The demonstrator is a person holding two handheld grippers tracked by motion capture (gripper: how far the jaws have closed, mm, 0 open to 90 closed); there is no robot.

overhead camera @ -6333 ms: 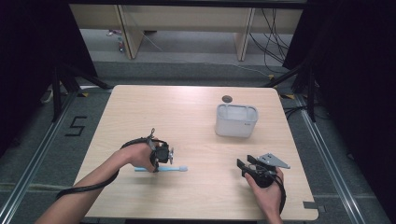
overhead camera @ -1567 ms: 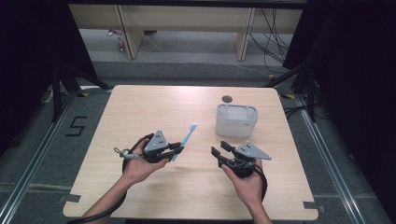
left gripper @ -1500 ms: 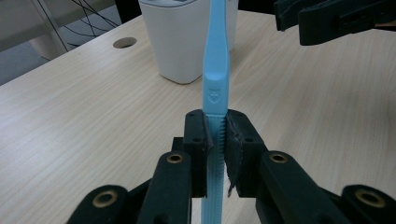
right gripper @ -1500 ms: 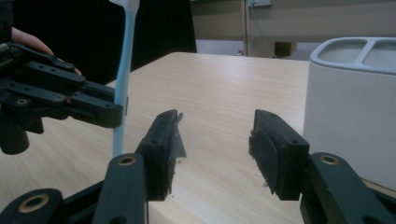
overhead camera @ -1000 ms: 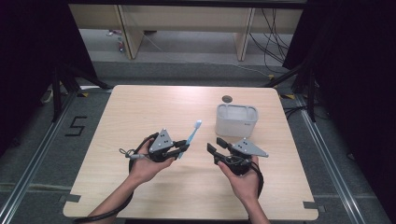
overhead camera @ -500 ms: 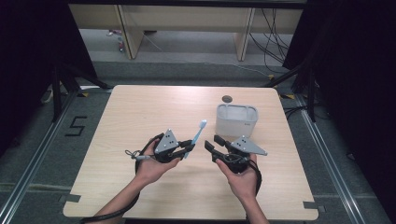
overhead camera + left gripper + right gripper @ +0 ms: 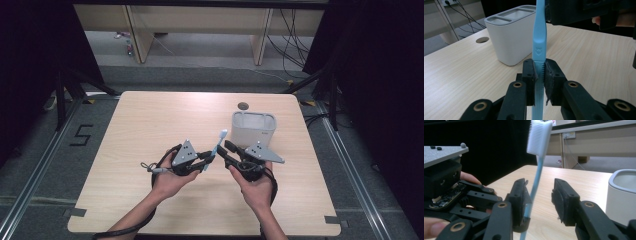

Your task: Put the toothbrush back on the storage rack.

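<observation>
Pale wooden table [image 7: 150, 120]; light-blue toothbrush [image 7: 539, 47] (white bristles, ribbed handle) stands upright.

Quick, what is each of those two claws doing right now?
Left gripper: shut on the blue toothbrush.
Right gripper: open, just been closing, toothbrush between its jaws, not yet clamped.

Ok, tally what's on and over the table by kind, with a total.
Toothbrush: 1, light blue
Holder: 1, white with compartments
Hand-held gripper: 2, left hand-held gripper and right hand-held gripper
Total: 4
</observation>
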